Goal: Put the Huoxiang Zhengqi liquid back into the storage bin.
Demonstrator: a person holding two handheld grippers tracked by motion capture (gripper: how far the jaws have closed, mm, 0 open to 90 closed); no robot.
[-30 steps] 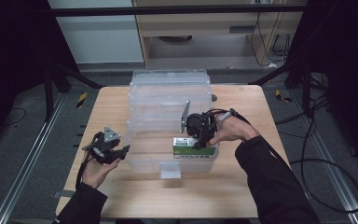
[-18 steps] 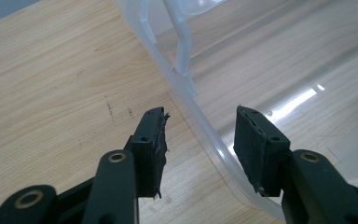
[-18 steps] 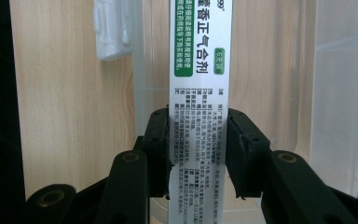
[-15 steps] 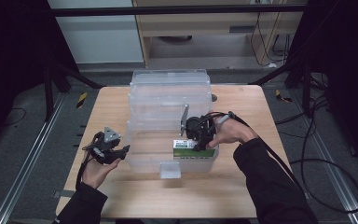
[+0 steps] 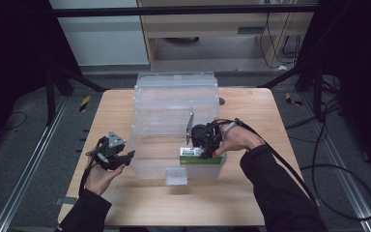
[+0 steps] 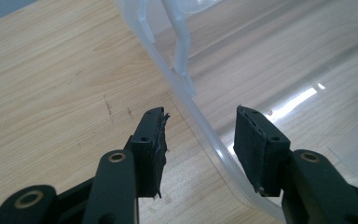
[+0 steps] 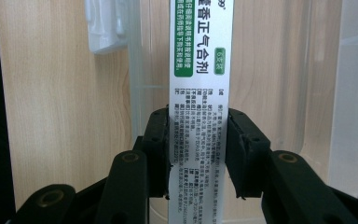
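White box (image 5: 195, 157) between right gripper (image 5: 205, 153) fingers (image 7: 158, 149)

I am holding a slim white and green carton (image 7: 200, 93) between my right gripper's (image 7: 198, 149) pads, which are pressing on its two narrow sides. It is printed with black text, a green band and a small green label. It is lying level, long side running along the near wall of a clear plastic storage bin (image 5: 174, 104), low inside the bin's near right corner (image 5: 200, 157). The bin is standing open on the wooden table, its lid raised behind it.
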